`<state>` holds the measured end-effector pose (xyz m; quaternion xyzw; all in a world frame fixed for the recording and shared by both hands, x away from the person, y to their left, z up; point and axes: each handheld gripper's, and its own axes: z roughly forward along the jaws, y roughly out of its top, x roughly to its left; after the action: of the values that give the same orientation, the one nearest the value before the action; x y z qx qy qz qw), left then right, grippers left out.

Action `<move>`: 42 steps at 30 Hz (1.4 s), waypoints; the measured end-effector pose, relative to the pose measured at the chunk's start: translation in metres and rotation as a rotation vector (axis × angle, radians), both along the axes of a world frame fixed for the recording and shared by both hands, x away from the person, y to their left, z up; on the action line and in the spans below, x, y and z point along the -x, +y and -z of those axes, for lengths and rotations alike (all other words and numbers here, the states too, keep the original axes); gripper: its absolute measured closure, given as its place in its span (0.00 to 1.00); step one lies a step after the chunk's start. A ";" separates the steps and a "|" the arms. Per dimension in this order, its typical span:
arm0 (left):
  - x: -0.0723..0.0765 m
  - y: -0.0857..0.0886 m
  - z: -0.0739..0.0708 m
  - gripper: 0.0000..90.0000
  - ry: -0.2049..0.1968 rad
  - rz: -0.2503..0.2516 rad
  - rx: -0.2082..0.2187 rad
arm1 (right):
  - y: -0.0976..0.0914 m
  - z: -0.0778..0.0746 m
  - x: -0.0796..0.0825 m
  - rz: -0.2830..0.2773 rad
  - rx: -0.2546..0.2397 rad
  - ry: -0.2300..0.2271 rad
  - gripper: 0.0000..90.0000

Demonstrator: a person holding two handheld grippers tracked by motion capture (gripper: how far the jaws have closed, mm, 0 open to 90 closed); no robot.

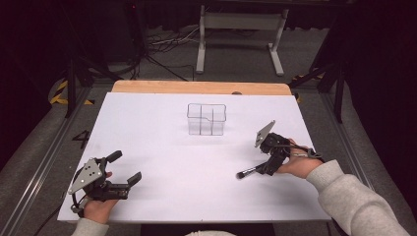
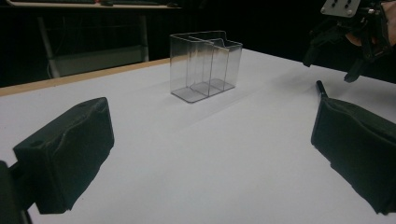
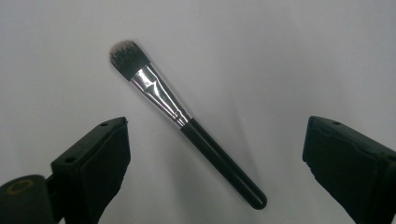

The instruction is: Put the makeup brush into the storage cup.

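Makeup brush [image 3: 182, 120] lying flat between wide-open jaws of right gripper [image 3: 212, 163] angling down at table [image 1: 187, 162], left gripper [image 1: 122, 167] resting open near the front-left corner

Right gripper [image 1: 268, 164] covered most of the brush [image 1: 244, 173] from above; only the tip end stuck out. In the left gripper view the brush [image 2: 321, 88] was partly behind that gripper's own jaw, just a dark stub visible. Both jaws in the right gripper view ran off the bottom edge. Clear box [image 1: 206, 119] dividers too faint to count from above.
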<state>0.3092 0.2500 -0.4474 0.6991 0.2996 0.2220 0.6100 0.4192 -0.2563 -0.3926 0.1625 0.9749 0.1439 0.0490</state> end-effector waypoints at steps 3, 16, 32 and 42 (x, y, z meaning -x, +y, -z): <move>0.000 0.000 0.000 0.00 0.000 0.000 -0.001 | 0.001 0.002 0.000 -0.007 0.002 0.006 0.11; 0.002 0.002 0.000 0.00 0.000 -0.005 0.001 | 0.005 0.015 0.001 -0.033 0.059 0.023 0.24; 0.001 0.001 0.001 0.00 0.001 -0.003 0.005 | 0.009 0.019 0.003 -0.095 0.110 0.028 0.53; 0.001 0.001 0.001 0.00 0.003 -0.003 0.007 | 0.009 0.020 0.002 -0.123 0.133 0.023 0.69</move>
<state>0.3083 0.2513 -0.4484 0.6969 0.3025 0.2209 0.6116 0.4172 -0.2477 -0.4128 0.1006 0.9909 0.0797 0.0394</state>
